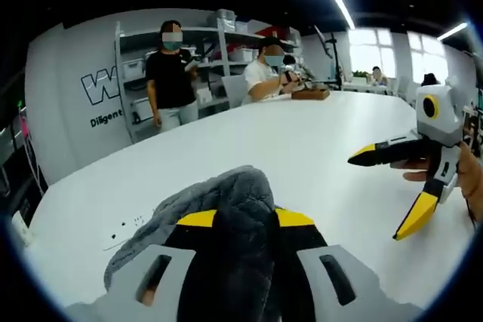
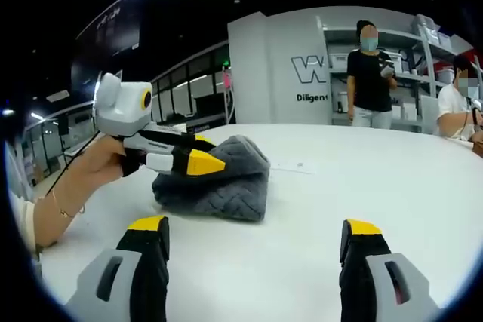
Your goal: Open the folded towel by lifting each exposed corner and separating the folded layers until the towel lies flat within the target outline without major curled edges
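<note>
A grey quilted towel (image 1: 234, 201) lies bunched on the white table (image 1: 302, 141). My left gripper (image 1: 246, 220) is shut on the towel, a thick fold pinched between its yellow-tipped jaws. In the right gripper view the same towel (image 2: 234, 182) sits ahead and to the left, with the left gripper (image 2: 205, 152) clamped on its top left edge and held by a hand (image 2: 98, 167). My right gripper (image 2: 255, 225) stands wide open above bare table, short of the towel. It shows in the left gripper view as the right gripper (image 1: 386, 192), open, off to the right.
Faint dark marks (image 1: 124, 228) and a thin line (image 2: 290, 170) sit on the tabletop near the towel. A standing person (image 1: 172, 73) and a seated person (image 1: 264, 73) are at the far side by shelving (image 1: 219, 43). Wide bare table surrounds the towel.
</note>
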